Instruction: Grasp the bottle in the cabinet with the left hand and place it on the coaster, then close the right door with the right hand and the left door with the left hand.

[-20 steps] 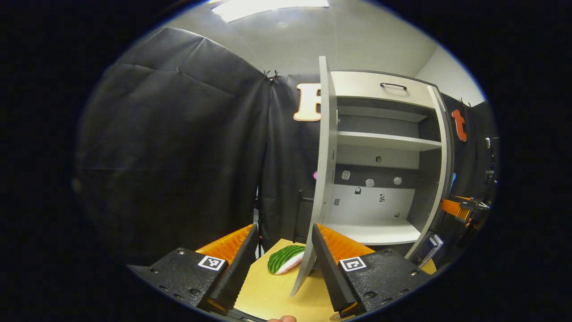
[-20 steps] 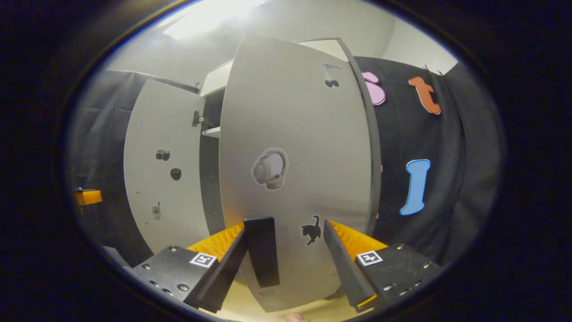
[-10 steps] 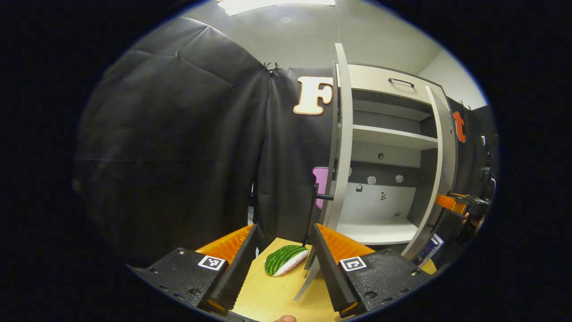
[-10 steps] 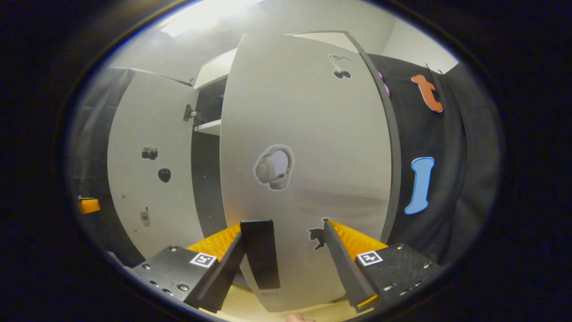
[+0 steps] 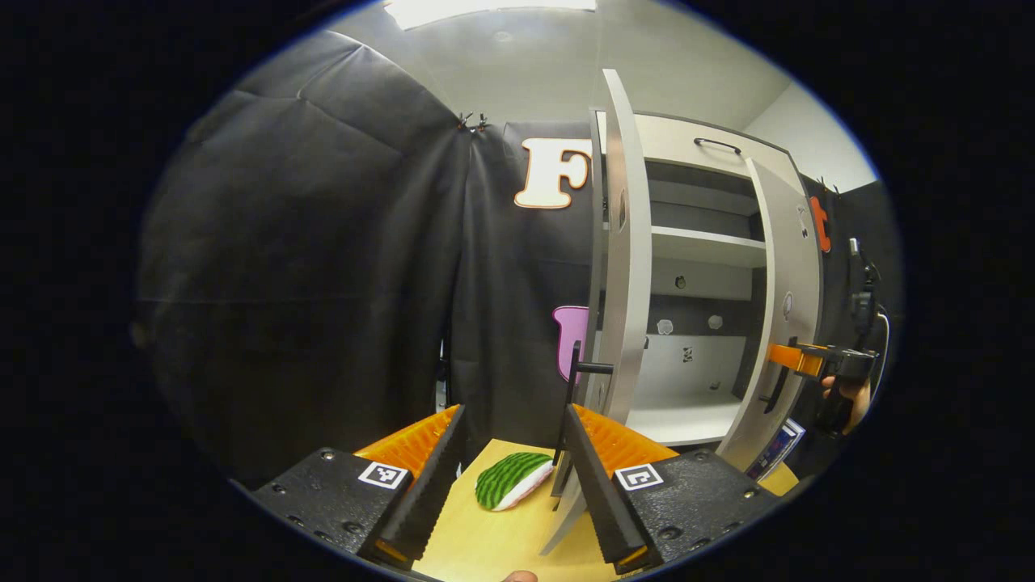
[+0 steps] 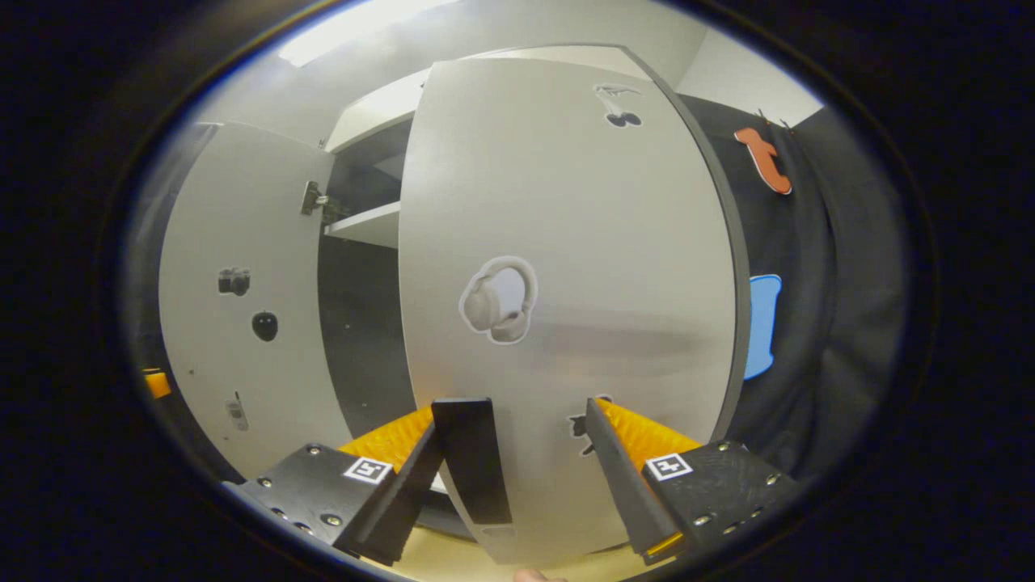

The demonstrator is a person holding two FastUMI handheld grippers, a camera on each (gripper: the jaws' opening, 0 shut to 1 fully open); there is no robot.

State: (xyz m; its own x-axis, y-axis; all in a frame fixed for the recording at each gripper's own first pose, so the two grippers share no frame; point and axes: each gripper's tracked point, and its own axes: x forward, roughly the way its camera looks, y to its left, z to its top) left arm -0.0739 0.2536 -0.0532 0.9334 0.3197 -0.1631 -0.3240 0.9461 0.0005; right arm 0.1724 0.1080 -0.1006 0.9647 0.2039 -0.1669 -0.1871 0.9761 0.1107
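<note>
Honestly, from the left gripper view I could make out less than I wanted. My left claw (image 5: 511, 473) sat spread, with nothing between its fingers, above the pale wooden table (image 5: 493, 541). A green striped coaster (image 5: 513, 478) shaped like a melon slice lay on the table just past the claw, its right end tucked behind the claw's right finger. I saw it bare. The left door (image 5: 624, 267) stood nearly edge-on to me, so its face was mostly lost; its dark handle (image 5: 576, 404) stuck out toward me, and its bottom corner was cut off by that same finger. Beyond it the cabinet (image 5: 695, 145) showed a shelf (image 5: 705, 247) and a pale floor panel, both with nothing I could pick out on them beyond small marks on the back wall. At the far right the right door (image 5: 786, 307) was partly swung in, with the other claw (image 5: 796, 358) against its outer face and a hand (image 5: 849, 398) half cut off by the edge.

Over in the right gripper view, the right door (image 6: 566, 267) took up most of the middle. My right claw (image 6: 530, 469) was spread, the door's handle (image 6: 473, 457) standing between its fingers nearer the left one; whether either finger touched it I could not tell. A cat sticker (image 6: 584, 423) was half hidden by the right finger (image 6: 618, 477). The left door (image 6: 242, 307) stood open at left. The bottle was somewhere I could not see.
</note>
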